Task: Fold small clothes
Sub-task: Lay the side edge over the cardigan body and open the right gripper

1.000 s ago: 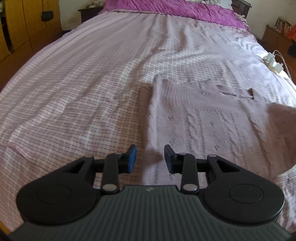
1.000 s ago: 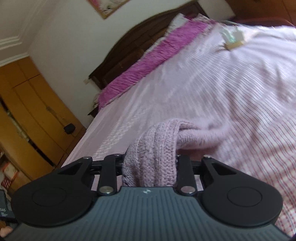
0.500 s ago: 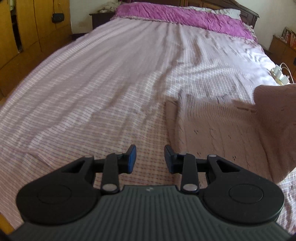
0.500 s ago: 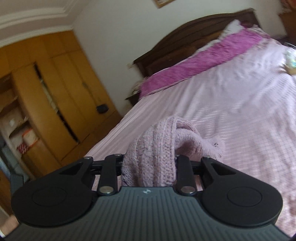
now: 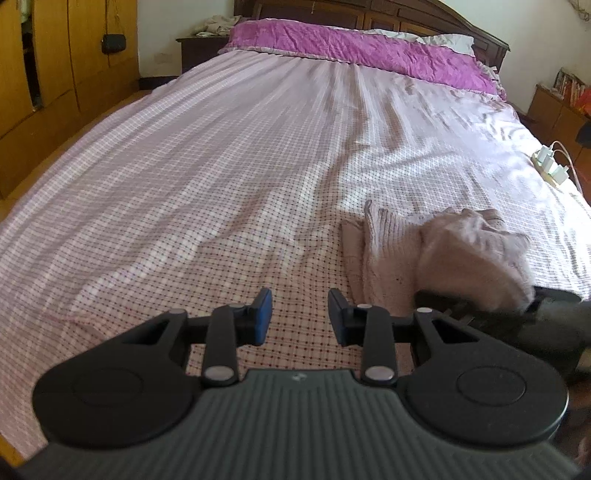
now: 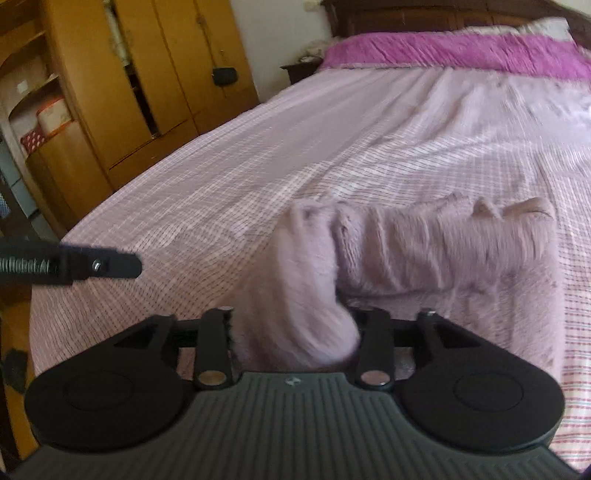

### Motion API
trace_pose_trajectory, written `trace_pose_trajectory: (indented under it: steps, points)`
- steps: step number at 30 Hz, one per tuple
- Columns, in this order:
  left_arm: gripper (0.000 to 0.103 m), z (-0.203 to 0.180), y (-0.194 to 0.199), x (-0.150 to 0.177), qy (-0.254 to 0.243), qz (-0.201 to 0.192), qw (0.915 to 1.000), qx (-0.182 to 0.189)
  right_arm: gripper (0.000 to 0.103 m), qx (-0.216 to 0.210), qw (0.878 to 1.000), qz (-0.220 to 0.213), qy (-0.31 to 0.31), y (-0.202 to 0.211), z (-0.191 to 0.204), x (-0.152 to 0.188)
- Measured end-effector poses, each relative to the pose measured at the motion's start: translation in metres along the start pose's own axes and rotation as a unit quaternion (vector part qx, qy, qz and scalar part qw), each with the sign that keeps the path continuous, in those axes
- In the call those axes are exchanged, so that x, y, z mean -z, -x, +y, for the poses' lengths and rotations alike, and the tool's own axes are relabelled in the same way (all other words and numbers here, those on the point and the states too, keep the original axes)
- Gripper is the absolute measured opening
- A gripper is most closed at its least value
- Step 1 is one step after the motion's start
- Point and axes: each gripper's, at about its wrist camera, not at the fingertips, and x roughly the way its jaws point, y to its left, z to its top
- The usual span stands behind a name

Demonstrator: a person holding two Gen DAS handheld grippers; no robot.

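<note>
Setting: a bed (image 5: 229,177) covered by a pale pink checked sheet, seen from both wrist views.
Sweater (image 5: 436,258): pale pink knit, lying on the near right part of the bed in the left wrist view; one part lies flat on the sheet, the other is bunched and lifted toward the right hand-held gripper. The right wrist view is blurred.
Left hand-held gripper (image 5: 300,317): hovers above the sheet just left of the sweater; its blue-padded jaws stand partly apart with nothing between them, only checked sheet showing in the gap.
Right hand-held gripper (image 6: 293,343): jaws are opening; a thick fold of the sweater (image 6: 295,295) still lies between them. Whether the pads still press on the knit cannot be told, as the fold hides them.
Blanket (image 5: 362,51): magenta, crumpled, lying across the head of the bed.
Pillow (image 5: 448,40): white, behind the blanket against the dark wooden headboard (image 5: 369,14).
Wardrobe (image 6: 147,92): yellow-brown wood, along the left side of the bed; a small black bag (image 5: 113,43) hangs on it.
Power strip (image 5: 550,170): white, with plugs in it, on the far right edge of the bed.
</note>
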Motion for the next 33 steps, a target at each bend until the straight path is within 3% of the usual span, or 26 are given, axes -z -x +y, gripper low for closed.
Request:
trace_pose_trajectory:
  steps: [1,3,8,10,11,20,27,30,33]
  points:
    - [0.035,-0.001,-0.001,-0.001,-0.001,-0.001,1.0000,0.006,0.061,-0.005,1.000,-0.006,0.005,0.003,0.006,0.003]
    - [0.035,-0.004,-0.003,-0.003,-0.003,-0.004,0.9998,0.019,0.065,-0.023,1.000,-0.007,-0.001,0.013,0.011,0.009]
    - [0.035,-0.024,-0.011,-0.013,-0.025,-0.011,0.9980,0.057,0.066,-0.057,0.998,-0.011,-0.037,0.051,-0.010,0.017]
    - [0.044,-0.037,-0.016,-0.017,-0.042,-0.013,0.9965,0.071,0.066,-0.067,0.996,-0.018,-0.050,0.072,-0.027,0.019]
    - [0.054,-0.044,-0.017,-0.019,-0.051,-0.015,0.9957,0.075,0.066,-0.068,0.996,-0.024,-0.055,0.083,-0.031,0.021]
    - [0.060,-0.110,-0.028,-0.027,-0.163,-0.021,0.9793,0.119,0.067,0.006,0.992,-0.077,-0.100,0.148,-0.080,0.032]
    - [0.060,-0.138,-0.064,-0.019,-0.223,0.006,0.9700,0.096,0.067,0.048,0.985,-0.074,-0.151,0.136,-0.116,0.040]
    - [0.060,-0.140,-0.081,-0.015,-0.224,0.009,0.9715,0.077,0.067,0.046,0.982,-0.065,-0.170,0.127,-0.125,0.044]
    - [0.058,-0.130,-0.094,-0.015,-0.190,-0.003,0.9792,0.072,0.067,0.044,0.982,-0.059,-0.176,0.122,-0.129,0.046]
